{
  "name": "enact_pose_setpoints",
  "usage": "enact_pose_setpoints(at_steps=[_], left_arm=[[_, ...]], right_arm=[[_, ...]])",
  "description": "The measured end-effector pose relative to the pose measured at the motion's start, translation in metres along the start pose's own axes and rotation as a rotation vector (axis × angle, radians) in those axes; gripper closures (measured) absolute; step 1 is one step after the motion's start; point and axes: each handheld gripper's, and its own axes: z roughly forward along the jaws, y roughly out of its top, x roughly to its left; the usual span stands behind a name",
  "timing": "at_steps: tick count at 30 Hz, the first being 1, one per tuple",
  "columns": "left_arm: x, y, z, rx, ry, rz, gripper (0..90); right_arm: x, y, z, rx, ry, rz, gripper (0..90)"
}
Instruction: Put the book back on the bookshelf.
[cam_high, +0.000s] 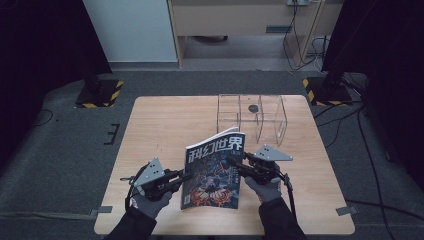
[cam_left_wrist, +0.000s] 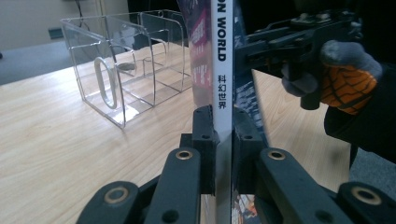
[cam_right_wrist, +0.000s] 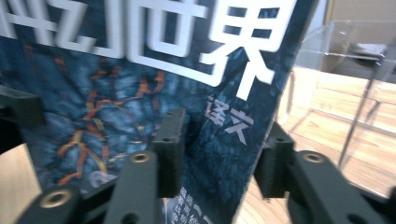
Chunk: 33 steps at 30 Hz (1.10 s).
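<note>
A magazine with a dark blue cover and large white characters stands upright on the wooden table. My left gripper is shut on its white spine, low down, with both jaws pressed flat against it. My right gripper is at the opposite edge of the magazine. Its jaws stand apart, one in front of the cover and one past the edge, with a gap on both sides. The left gripper view shows that right gripper in a gloved hand behind the magazine.
A clear acrylic organiser box with dividers stands behind the magazine at the table's far right. Two stand bases with yellow-black tape sit on the floor beyond the table's far corners.
</note>
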Motion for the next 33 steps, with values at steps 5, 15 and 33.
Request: enact_pose_setpoints(at_steps=[5, 15, 33], left_arm=[[-0.001, 0.000, 0.001, 0.003, -0.007, 0.008, 82.5], [-0.002, -0.001, 0.003, 0.001, -0.034, 0.014, 82.5], [-0.007, 0.018, 0.002, -0.060, -0.086, 0.058, 82.5]], right_arm=[[-0.007, -0.006, 0.001, 0.009, -0.063, 0.002, 43.1], [-0.025, -0.022, 0.011, 0.021, -0.015, 0.077, 31.4], [-0.029, -0.003, -0.001, -0.079, 0.032, 0.089, 66.2]])
